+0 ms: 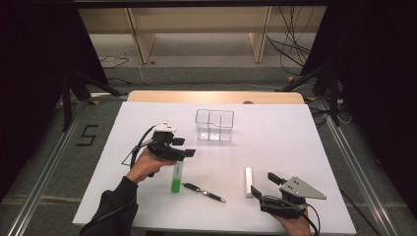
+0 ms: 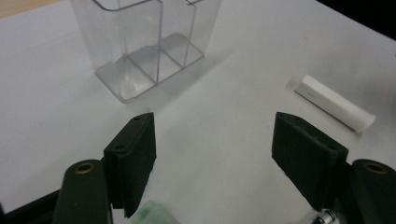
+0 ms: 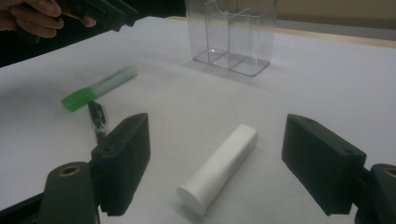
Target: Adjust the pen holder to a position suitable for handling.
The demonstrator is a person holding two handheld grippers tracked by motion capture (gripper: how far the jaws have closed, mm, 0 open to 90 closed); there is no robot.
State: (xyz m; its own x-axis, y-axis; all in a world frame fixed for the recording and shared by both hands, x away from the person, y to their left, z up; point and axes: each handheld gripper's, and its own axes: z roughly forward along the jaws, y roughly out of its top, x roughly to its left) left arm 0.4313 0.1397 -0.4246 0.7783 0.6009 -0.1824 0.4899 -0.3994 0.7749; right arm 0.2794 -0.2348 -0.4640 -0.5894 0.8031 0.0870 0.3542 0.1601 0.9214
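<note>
Right gripper [image 3: 217,179] sits nearest, jaws wide and empty, white tube [image 3: 218,167] lying on the table between them, long axis running away along the jaw line. Left gripper [image 1: 183,153], jaws wide and empty, hovers over green highlighter [image 1: 176,177]. Clear organizer [image 1: 214,125] stands farther back.

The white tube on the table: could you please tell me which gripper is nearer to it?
Right. The right gripper sits just beside the white tube, jaws open towards it; the left gripper hovers well across the table, above the green highlighter.
</note>
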